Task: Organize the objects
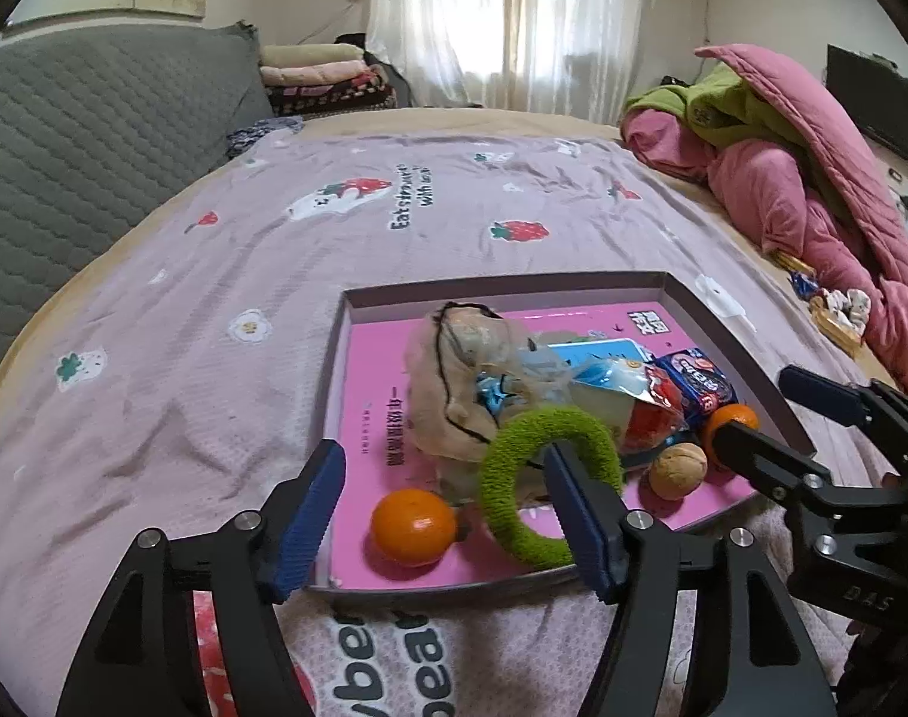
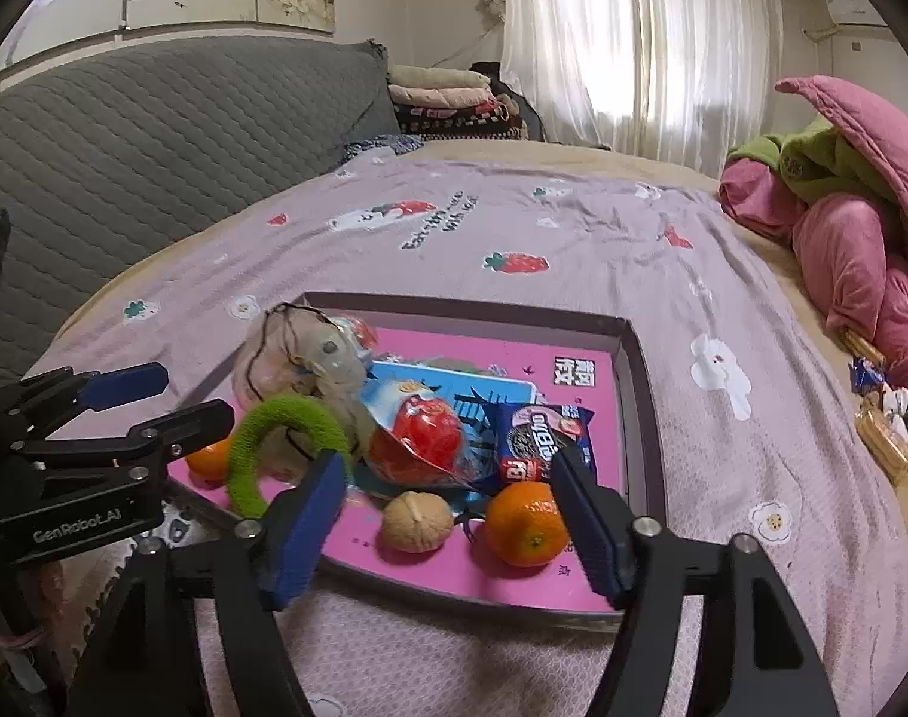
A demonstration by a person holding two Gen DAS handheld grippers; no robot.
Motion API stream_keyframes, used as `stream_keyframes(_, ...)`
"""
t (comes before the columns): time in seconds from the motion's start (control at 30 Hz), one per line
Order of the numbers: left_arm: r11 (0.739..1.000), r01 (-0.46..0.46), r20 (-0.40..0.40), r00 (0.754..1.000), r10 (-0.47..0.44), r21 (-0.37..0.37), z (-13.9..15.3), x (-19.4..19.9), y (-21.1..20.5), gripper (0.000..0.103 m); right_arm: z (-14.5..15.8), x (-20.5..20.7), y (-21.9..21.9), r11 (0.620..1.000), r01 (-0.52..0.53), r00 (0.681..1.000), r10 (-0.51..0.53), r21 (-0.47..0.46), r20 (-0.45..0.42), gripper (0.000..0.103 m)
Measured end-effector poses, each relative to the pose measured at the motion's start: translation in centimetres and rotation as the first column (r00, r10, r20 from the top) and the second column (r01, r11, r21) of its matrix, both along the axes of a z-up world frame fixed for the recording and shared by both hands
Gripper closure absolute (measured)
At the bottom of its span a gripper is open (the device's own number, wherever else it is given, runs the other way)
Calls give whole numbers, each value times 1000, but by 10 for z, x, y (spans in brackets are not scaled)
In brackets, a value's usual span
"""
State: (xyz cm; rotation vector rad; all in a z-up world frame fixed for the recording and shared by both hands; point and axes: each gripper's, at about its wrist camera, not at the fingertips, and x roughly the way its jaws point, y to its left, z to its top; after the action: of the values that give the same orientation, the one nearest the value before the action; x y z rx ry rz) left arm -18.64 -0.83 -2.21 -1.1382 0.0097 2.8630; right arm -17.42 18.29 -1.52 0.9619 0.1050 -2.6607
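Observation:
A shallow box with a pink floor (image 1: 370, 418) (image 2: 573, 352) lies on the bed. It holds a beige pouch (image 1: 448, 382), a green fuzzy ring (image 1: 513, 514) (image 2: 274, 418), two tangerines (image 1: 413, 527) (image 2: 525, 523), a walnut (image 1: 678, 471) (image 2: 418, 521), a red snack packet (image 2: 418, 442) and a dark blue snack packet (image 2: 543, 436). My left gripper (image 1: 442, 526) is open over the box's near edge, around one tangerine and the ring. My right gripper (image 2: 448, 520) is open around the walnut and the other tangerine.
The bed has a lilac strawberry-print sheet (image 1: 394, 209). A grey quilted headboard (image 1: 95, 119) is at the left. Pink and green bedding (image 1: 812, 179) is piled at the right, with small packets (image 2: 884, 418) beside it. Folded blankets (image 1: 322, 77) lie at the back.

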Motion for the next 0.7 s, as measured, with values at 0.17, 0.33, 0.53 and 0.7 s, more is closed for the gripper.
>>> stream_keyframes(0.17,1000,-18,-7,1000,18,-12,6,8,-3,29,7,6,0,1000,26,1000,-26,4,-7,20)
stream_keyframes(0.33,999,-43,-42,998,43,-2,18,20,-7,28,14,15,0,997,68,997,-67,31,-28,13)
stream_keyframes(0.53,997,-78,-99,992,78,-3,35,40,-9,27,24,28,1,997,71,997,-70,26,-34,13)
stream_keyframes(0.7,994,-107,-92,990,106,-2,37,53,-12,27,31,44,-1,996,78,996,-76,47,-52,13)
